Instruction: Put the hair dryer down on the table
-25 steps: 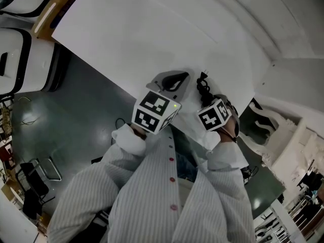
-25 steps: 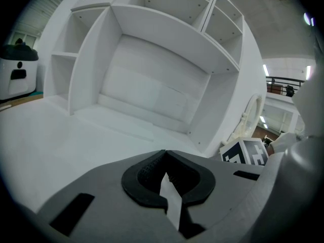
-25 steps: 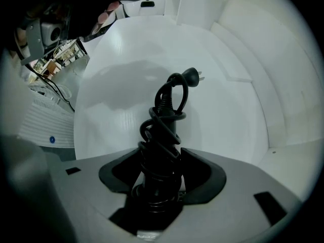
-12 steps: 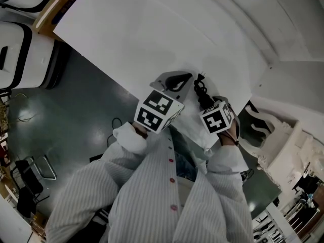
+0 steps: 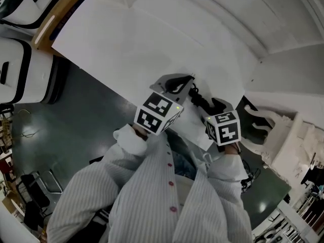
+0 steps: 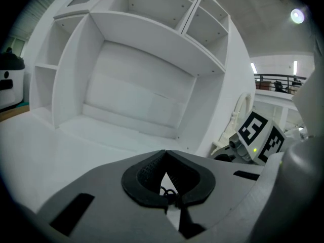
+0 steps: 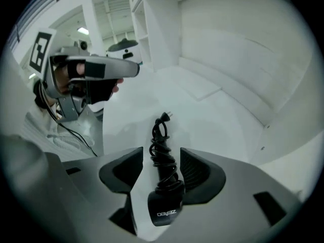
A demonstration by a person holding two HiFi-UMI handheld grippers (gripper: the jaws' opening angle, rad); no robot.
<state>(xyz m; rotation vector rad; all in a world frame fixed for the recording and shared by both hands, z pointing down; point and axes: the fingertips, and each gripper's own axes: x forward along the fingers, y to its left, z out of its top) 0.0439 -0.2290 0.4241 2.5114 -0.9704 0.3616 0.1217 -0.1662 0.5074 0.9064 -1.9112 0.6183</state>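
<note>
The black hair dryer (image 7: 164, 209) is lying near the white surface's (image 7: 212, 110) edge, between the right tongs (image 7: 162, 156), which are gaping around it. The left tongs (image 6: 165, 155) are hanging pinched together, empty. A crooked retreat risks snagging the coiled cord (image 7: 161, 135) and dragging the dryer off.

We record that the right gripper (image 7: 162, 156) has drawn back toward 5 o'clock in the head view. Its marker cube (image 5: 225, 128) has turned to present a different face. More of the hair dryer (image 5: 208, 103) now lies uncovered on the table (image 5: 152, 39). Its plug end has swung toward 10 o'clock, closer to the left gripper (image 6: 164, 153).
</note>
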